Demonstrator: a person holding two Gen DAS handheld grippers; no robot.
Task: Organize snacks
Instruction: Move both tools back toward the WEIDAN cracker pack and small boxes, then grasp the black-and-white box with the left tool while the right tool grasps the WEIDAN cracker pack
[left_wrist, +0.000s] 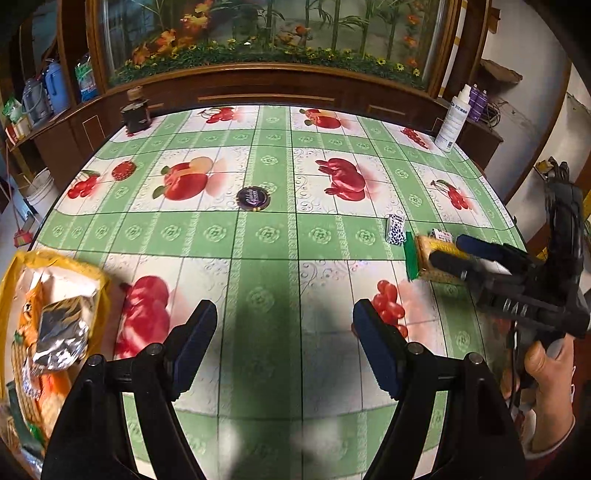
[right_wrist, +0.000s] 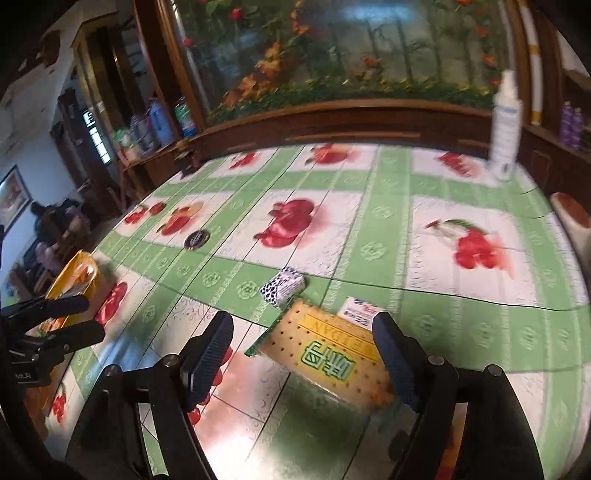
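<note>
A yellow cracker packet (right_wrist: 325, 350) with green characters lies on the fruit-print tablecloth (right_wrist: 369, 229). My right gripper (right_wrist: 303, 354) is open around it, the right finger touching its edge; in the left wrist view this gripper (left_wrist: 443, 249) straddles the packet (left_wrist: 424, 260). A small black-and-white spotted snack (right_wrist: 282, 288) and a white sachet (right_wrist: 358, 312) lie just beyond. A yellow basket (left_wrist: 7, 288) at the near left holds several snacks, a silver foil pack (left_wrist: 61, 339) on top. My left gripper (left_wrist: 284, 347) is open and empty beside it.
A round dark tin (left_wrist: 253, 198) lies mid-table. A white spray bottle (left_wrist: 453, 118) stands at the far right corner, a dark jar (left_wrist: 136, 110) at the far left. A wooden cabinet with an aquarium (left_wrist: 266, 33) runs behind the table.
</note>
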